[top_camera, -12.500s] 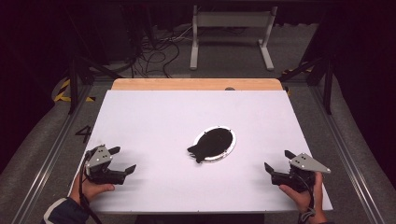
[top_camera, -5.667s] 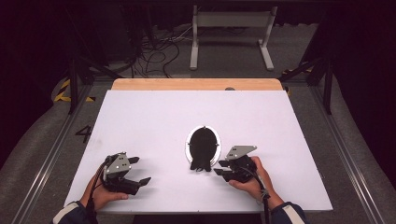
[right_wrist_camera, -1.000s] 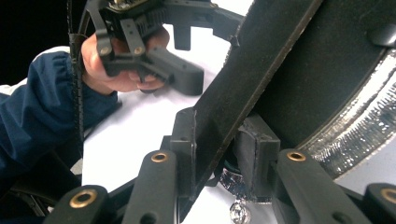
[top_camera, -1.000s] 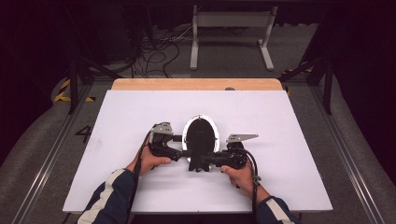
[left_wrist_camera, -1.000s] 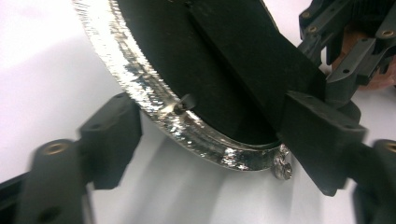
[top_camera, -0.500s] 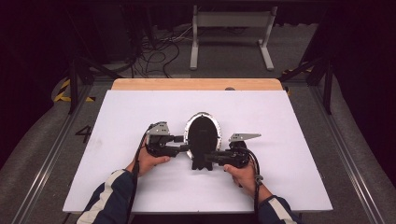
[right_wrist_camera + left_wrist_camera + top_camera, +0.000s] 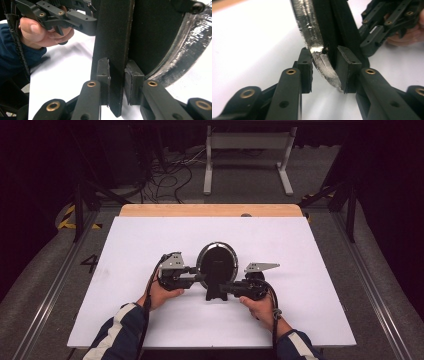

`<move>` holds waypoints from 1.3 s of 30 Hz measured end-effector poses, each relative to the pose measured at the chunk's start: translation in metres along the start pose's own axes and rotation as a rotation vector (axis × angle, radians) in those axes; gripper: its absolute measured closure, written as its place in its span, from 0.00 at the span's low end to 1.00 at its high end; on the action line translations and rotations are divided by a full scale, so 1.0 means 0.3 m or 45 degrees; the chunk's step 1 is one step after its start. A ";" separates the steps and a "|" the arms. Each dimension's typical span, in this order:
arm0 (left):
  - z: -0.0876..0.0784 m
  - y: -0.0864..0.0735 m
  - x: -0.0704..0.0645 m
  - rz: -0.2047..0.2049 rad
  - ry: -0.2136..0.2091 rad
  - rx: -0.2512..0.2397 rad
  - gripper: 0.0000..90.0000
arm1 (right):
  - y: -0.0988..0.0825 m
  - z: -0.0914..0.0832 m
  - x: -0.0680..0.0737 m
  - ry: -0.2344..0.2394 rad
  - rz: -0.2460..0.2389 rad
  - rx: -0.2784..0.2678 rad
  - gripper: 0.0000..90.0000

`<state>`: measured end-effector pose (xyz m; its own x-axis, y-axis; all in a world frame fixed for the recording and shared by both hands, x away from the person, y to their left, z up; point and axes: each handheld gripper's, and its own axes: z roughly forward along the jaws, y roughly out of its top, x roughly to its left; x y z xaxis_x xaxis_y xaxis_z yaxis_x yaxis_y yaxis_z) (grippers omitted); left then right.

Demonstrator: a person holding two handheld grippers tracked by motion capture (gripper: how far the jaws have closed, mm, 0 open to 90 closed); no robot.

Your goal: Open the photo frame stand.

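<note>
A round black disc with a silver rim stands on edge at the table's middle, propped on a flat black stand leg. My left gripper reaches in from the left. Its jaws have just been closing, and its pads now press the silver rim and the black back between them. My right gripper comes from the right, low down. Its jaws have also just been closing and clamp the black stand leg between the pads.
The white tabletop has bare room all around the disc. A wooden strip runs along its far edge. Beyond it on the floor stand a white metal frame and loose cables. Metal rails flank the table.
The left gripper has edged in against the disc's left rim and its jaws have narrowed onto it. The disc and the right hand sit almost where they were.
</note>
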<state>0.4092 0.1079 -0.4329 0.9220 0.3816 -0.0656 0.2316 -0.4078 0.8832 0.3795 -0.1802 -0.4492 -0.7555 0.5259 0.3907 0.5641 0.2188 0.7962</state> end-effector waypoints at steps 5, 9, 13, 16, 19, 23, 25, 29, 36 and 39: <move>0.005 0.005 -0.009 0.042 0.081 -0.021 0.78 | 0.009 -0.010 0.014 -0.020 -0.032 0.001 0.86; 0.007 0.009 -0.015 0.074 0.119 -0.020 0.78 | 0.011 -0.012 0.018 -0.029 -0.045 0.004 0.86; 0.014 0.013 -0.029 0.129 0.201 -0.024 0.79 | 0.015 -0.015 0.018 -0.033 -0.051 0.001 0.85; 0.019 0.015 -0.035 0.154 0.239 -0.022 0.78 | 0.016 -0.019 0.017 -0.037 -0.050 0.003 0.85; 0.029 0.020 -0.044 0.191 0.301 -0.020 0.78 | 0.017 -0.020 0.016 -0.044 -0.048 0.007 0.85; 0.045 0.010 -0.033 0.222 0.362 -0.013 0.79 | 0.019 -0.015 0.016 -0.071 -0.058 0.029 0.84; 0.046 0.008 -0.032 0.237 0.366 -0.016 0.80 | 0.016 -0.009 0.017 -0.089 -0.071 0.041 0.85; 0.049 0.010 -0.037 0.251 0.384 -0.011 0.80 | 0.019 -0.009 0.017 -0.108 -0.088 0.047 0.84; 0.060 0.004 -0.048 0.268 0.450 0.001 0.80 | 0.015 -0.003 0.019 -0.138 -0.095 0.065 0.84; 0.065 0.004 -0.052 0.281 0.478 0.004 0.79 | 0.013 0.000 0.017 -0.146 -0.099 0.062 0.84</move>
<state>0.4013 0.0852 -0.4399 0.7730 0.5597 0.2987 0.0426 -0.5156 0.8558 0.3778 -0.1766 -0.4441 -0.7560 0.5958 0.2712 0.5230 0.3004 0.7977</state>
